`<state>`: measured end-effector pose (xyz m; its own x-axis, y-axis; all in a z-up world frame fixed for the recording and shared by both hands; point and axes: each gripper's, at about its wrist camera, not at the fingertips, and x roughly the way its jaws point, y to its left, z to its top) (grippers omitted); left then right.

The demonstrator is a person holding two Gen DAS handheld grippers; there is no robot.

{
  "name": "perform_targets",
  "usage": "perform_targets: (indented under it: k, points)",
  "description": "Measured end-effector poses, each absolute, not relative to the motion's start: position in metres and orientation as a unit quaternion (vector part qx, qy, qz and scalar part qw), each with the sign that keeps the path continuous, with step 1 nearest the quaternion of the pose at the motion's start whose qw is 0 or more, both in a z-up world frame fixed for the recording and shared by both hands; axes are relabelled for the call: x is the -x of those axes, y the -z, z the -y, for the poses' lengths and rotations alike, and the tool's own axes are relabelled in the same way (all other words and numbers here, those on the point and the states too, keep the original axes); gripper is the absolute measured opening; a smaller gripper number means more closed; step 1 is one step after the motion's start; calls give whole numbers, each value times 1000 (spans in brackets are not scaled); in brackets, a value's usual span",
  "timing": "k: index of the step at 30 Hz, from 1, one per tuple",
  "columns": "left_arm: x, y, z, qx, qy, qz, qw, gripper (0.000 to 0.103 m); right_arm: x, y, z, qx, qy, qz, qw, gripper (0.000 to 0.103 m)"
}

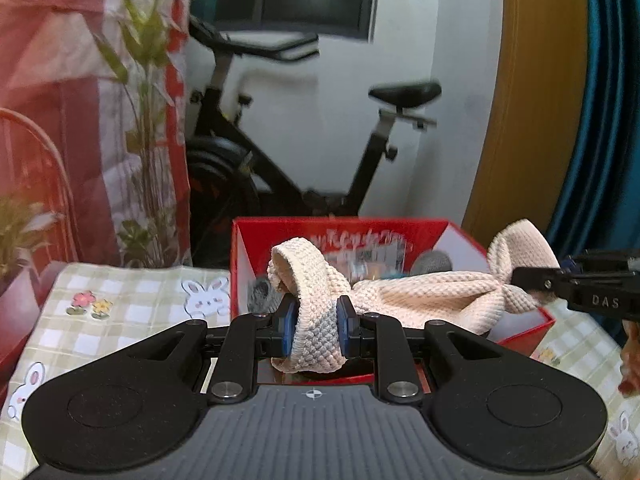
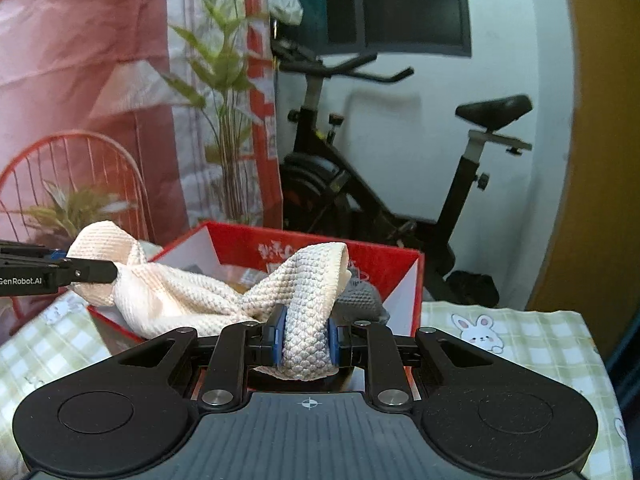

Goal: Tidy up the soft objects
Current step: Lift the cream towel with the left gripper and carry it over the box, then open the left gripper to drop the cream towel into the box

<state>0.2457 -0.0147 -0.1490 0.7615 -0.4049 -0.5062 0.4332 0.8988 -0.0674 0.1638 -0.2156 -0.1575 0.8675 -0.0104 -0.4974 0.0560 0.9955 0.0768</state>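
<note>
Checked tablecloth (image 1: 132,304) beneath a red box (image 1: 340,226); left gripper (image 1: 318,320) and right gripper (image 2: 306,336) each clamp one end of a cream knit cloth (image 1: 420,292), holding it spread over the box, presumably for lowering in.

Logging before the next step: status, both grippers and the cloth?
Left gripper, right gripper both shut on the cream knit cloth. Cloth spans above the red box. Nothing blocking.
</note>
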Motion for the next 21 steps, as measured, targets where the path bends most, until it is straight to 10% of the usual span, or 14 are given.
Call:
perform_targets:
  k: [16, 21]
  points:
    - [-296, 188, 27, -67, 223, -324, 917, 23, -239, 207, 212, -27, 8, -367, 930, 21]
    - [-294, 179, 23, -62, 212, -323, 920, 47, -233, 200, 213, -26, 16, -350, 936, 32]
